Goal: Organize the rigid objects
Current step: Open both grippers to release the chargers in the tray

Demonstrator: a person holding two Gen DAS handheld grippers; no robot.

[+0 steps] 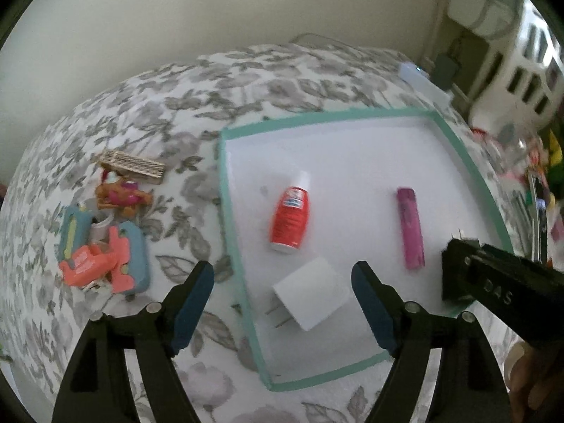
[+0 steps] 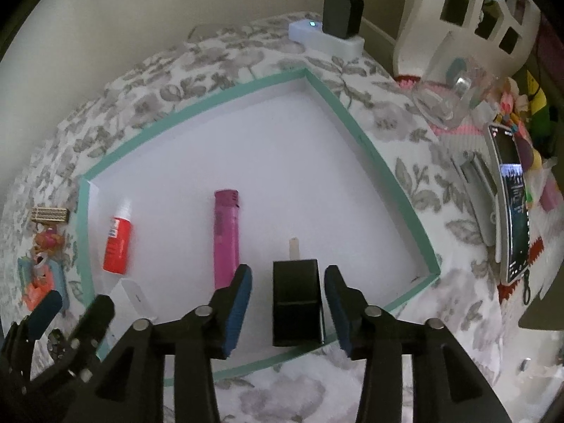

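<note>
A white tray with a teal rim (image 1: 229,211) (image 2: 352,112) lies on a floral cloth. In it lie an orange-red glue bottle (image 1: 289,219) (image 2: 117,243), a pink lighter (image 1: 410,227) (image 2: 226,238), a white plug adapter (image 1: 312,292) (image 2: 135,296) and a black plug adapter (image 2: 297,303). My left gripper (image 1: 283,303) is open over the white adapter, apart from it. My right gripper (image 2: 288,312) is open with the black adapter between its fingers, not clamped. The right gripper also shows at the right of the left wrist view (image 1: 500,278).
A pile of small toys and keyrings (image 1: 102,243) and a tan comb-like piece (image 1: 132,164) lie left of the tray. A white power strip with a black charger (image 2: 338,24) sits at the far edge. A phone (image 2: 513,204) and clutter are at the right.
</note>
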